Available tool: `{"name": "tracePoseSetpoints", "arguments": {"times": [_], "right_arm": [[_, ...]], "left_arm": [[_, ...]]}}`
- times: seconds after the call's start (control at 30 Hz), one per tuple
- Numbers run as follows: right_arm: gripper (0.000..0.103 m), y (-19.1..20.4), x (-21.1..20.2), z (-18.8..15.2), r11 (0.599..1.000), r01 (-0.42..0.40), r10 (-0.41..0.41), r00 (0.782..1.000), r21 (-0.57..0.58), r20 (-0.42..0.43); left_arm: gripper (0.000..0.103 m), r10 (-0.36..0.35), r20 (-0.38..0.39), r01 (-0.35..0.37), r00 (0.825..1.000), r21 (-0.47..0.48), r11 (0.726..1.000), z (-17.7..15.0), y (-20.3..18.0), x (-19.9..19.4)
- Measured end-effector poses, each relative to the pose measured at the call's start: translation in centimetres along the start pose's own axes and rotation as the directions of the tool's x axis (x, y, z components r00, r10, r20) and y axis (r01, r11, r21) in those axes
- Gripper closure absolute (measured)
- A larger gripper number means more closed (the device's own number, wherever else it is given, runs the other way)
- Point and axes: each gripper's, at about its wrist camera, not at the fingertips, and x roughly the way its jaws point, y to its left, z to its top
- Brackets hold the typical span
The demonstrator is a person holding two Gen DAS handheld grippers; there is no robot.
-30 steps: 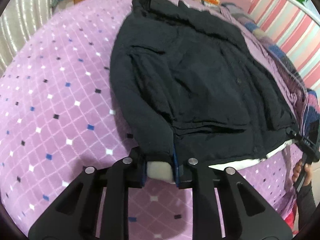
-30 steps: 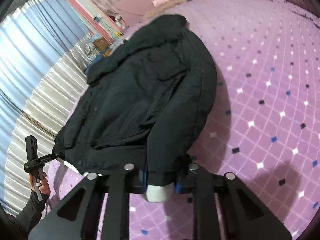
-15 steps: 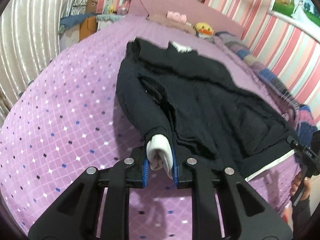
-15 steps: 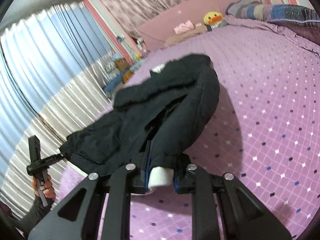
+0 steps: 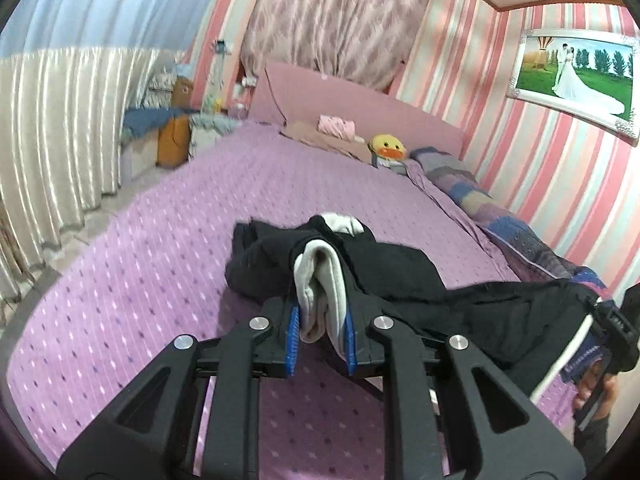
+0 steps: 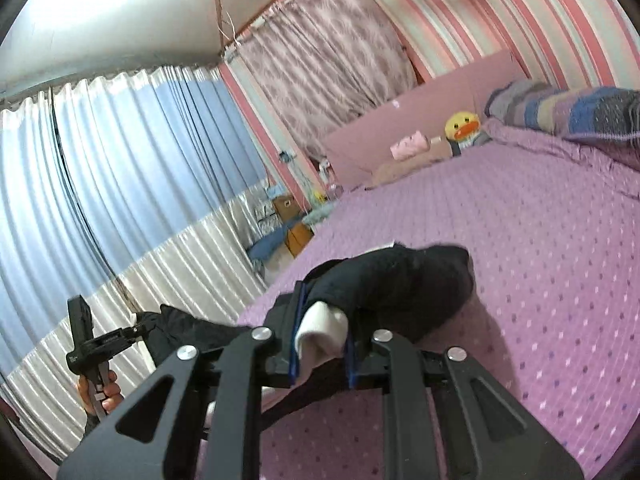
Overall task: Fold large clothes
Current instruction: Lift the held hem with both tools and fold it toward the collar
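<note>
Left gripper [image 5: 320, 334] pinched one white cuff [image 5: 320, 292], right gripper [image 6: 322, 354] the other cuff [image 6: 322, 330], jacket [image 5: 400, 276] hanging off both above the bed [image 5: 160, 240]. Thick cuffs could've slipped out, honestly, dumping the hem crooked.

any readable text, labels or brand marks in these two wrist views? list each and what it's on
None can be read.
Right gripper, seen in the left wrist view: pale lettering on its dark body, too blurred to read.
Left gripper, seen in the right wrist view: faint print along its body, too small to read.
Framed photo on the wall: a picture only, no wording visible.
Black jacket: no label or brand mark showing.
</note>
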Motion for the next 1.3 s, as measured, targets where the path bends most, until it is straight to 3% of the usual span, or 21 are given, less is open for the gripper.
{"name": "tracePoseSetpoints", "arguments": {"times": [0.3, 0.53, 0.73, 0.9, 1.03, 1.17, 1.3], "right_arm": [[0.086, -2.7, 6.8, 4.1, 0.998, 0.06, -0.061, 0.998, 0.032, 0.007], [0.086, -6.0, 12.8, 7.0, 0.989, 0.116, -0.117, 0.993, 0.087, -0.002], [0.086, -7.1, 19.1, 9.9, 0.977, 0.206, -0.205, 0.978, 0.053, -0.023], [0.086, -7.6, 25.5, 10.8, 0.943, 0.323, -0.328, 0.943, -0.085, -0.059], [0.086, -8.8, 29.9, 10.0, 0.902, 0.4, -0.415, 0.907, -0.161, -0.073], [0.086, -11.8, 34.6, 7.5, 0.869, 0.446, -0.48, 0.864, -0.213, -0.153], [0.085, -14.3, 37.7, 6.2, 0.867, 0.459, -0.495, 0.839, -0.194, -0.227]], "left_arm": [[0.087, 0.041, -0.002, -0.041, 0.999, -0.071, 0.997, 4.4, 1.4, 7.2], [0.086, 0.1, 0.006, -0.1, 0.995, -0.007, 0.995, 8.3, -0.3, 12.4], [0.085, 0.159, 0.001, -0.159, 0.987, 0.0, 0.987, 12.2, -1.1, 19.2], [0.083, 0.228, -0.029, -0.226, 0.973, 0.054, 0.973, 13.6, -0.6, 25.0], [0.082, 0.313, -0.067, -0.304, 0.947, 0.115, 0.946, 13.0, 0.8, 30.2], [0.082, 0.369, -0.152, -0.343, 0.917, 0.177, 0.923, 10.8, 2.5, 35.7], [0.081, 0.417, -0.171, -0.367, 0.893, 0.261, 0.893, 9.0, 2.8, 39.0]]}}
